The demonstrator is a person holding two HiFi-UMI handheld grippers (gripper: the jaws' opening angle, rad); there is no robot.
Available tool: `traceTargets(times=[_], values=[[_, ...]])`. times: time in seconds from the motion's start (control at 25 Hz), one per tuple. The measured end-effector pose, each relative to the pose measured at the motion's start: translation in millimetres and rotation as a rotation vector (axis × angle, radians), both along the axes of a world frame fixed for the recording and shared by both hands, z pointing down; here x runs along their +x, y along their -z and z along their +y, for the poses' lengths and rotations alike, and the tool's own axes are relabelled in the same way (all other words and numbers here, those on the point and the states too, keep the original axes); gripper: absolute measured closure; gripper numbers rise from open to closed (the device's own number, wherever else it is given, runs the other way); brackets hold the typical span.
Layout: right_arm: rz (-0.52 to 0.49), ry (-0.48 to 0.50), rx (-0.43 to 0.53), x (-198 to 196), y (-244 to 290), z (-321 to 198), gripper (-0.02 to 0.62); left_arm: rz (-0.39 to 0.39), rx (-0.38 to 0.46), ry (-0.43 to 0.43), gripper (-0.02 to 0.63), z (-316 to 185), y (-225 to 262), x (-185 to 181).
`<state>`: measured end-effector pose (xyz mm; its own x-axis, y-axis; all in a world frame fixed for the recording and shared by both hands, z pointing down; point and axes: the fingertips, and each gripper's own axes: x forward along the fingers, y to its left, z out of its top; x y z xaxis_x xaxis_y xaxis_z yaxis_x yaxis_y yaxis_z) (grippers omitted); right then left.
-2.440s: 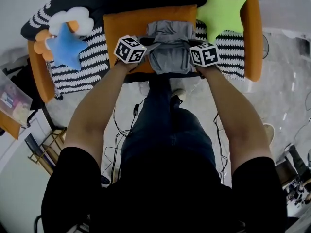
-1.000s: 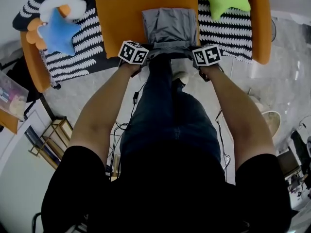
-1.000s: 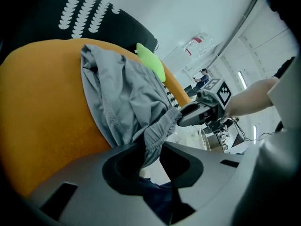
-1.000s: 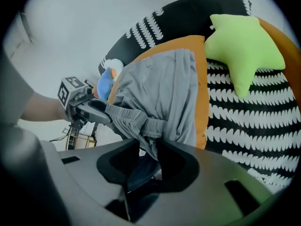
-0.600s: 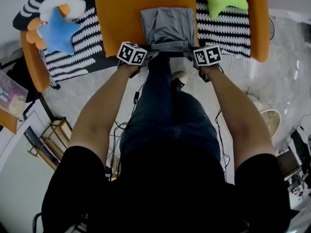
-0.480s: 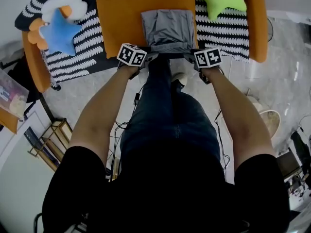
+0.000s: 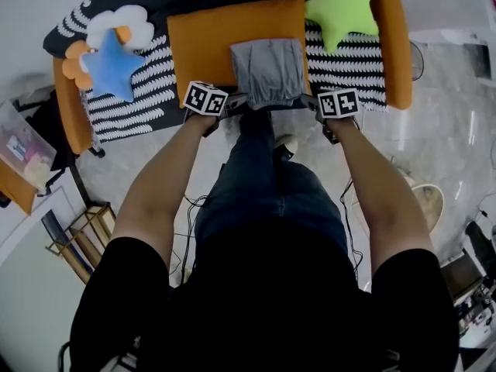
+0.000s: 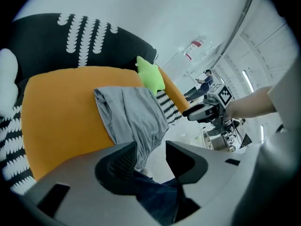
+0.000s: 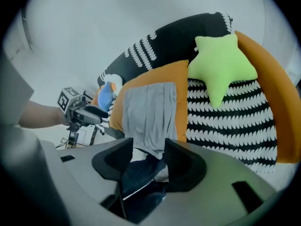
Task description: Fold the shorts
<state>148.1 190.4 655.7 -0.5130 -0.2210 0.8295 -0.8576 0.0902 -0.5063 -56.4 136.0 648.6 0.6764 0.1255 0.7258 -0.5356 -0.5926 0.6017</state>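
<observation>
Orange-upholstered sofa [image 7: 397, 45] on a pale marbled floor [image 7: 442, 138], seen from above. A black throw with white scalloped stripes [image 7: 128, 103] covers its seat. One flat rectangular orange cushion [image 7: 201, 41] lies at the centre of the throw. One pair of grey fabric shorts [image 7: 269, 68], folded into a narrow rectangle, rests on the right half of that cushion, with its gathered near edge hanging over the seat front.

There are two star-shaped soft cushions: a lime-green star cushion [image 7: 341, 10] just right of the orange cushion, and a blue star cushion [image 7: 112, 62] well to its left. The blue one overlaps a white cloud-shaped cushion [image 7: 128, 20].

The person's legs in blue jeans [image 7: 267, 192] stand directly before the shorts. Two grippers flank the shorts' near edge, both forearms outstretched and angled downward.

Left gripper [image 8: 151, 149]: jaws apart, just been opening. The hem shows at the gap, and neither pad presses it. Right gripper [image 9: 148, 147]: jaws likewise parted and just been opening, gripping nothing.
</observation>
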Motion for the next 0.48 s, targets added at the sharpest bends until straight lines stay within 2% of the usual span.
traceTargets(times=[0.48], values=[[0.064,0.109,0.209,-0.1,120.3,-42.2,0.376,0.064,0.189,0.033,0.399,-52.2,127.7,23.8]])
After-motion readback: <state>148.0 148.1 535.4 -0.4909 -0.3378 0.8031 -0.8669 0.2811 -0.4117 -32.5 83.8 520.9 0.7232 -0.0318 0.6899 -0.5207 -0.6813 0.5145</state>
